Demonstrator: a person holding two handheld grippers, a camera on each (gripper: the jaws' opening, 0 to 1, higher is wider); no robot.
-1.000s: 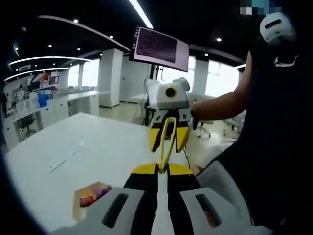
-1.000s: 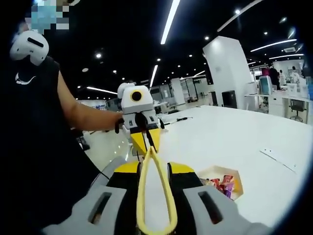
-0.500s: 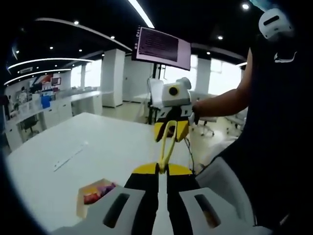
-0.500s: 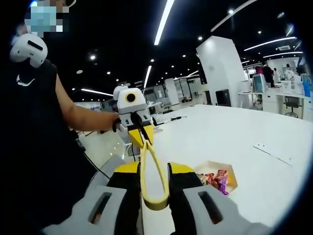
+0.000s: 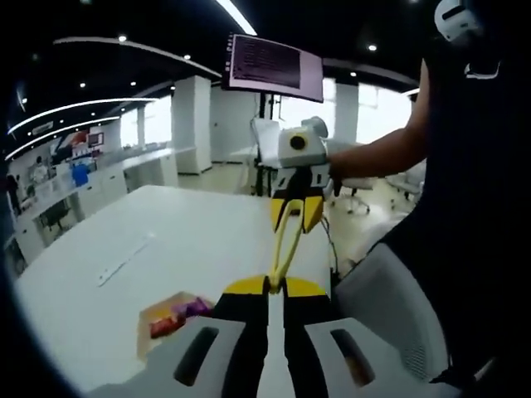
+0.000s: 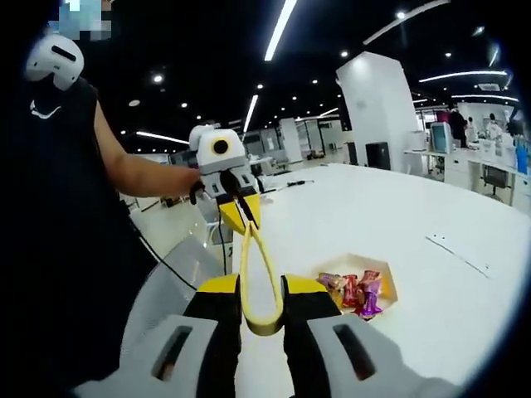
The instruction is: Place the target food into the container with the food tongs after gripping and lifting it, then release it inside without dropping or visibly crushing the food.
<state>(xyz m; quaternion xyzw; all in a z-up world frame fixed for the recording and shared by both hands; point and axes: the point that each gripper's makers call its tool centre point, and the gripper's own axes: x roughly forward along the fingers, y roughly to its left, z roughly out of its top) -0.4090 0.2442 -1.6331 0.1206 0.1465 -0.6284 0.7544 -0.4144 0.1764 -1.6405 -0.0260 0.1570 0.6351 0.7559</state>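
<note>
Yellow food tongs (image 5: 282,240) stretch between my two grippers above a white table (image 5: 191,240). My left gripper (image 5: 270,286) is shut on the tongs' two tips. My right gripper (image 6: 261,286) is shut on the tongs' (image 6: 259,265) looped end, which sits between its yellow jaw tips. From the right gripper view, the left gripper (image 6: 239,217) appears at the far end of the tongs. In the left gripper view, the right gripper (image 5: 294,207) is at the far end. A tan open container (image 6: 386,282) on the table holds wrapped sweets (image 6: 353,290). In the left gripper view the container (image 5: 149,319) lies low left.
A person in dark clothes (image 5: 465,207) holds both grippers. A white chair (image 5: 390,307) stands at the table's near edge. A pale strip (image 5: 124,259) lies flat on the table beyond the container. A screen (image 5: 270,66) hangs behind, with office desks far off.
The tongs' looped end has slid up the right jaws toward their tips as the grippers drew apart. Both views have shifted, showing more of the table and container.
</note>
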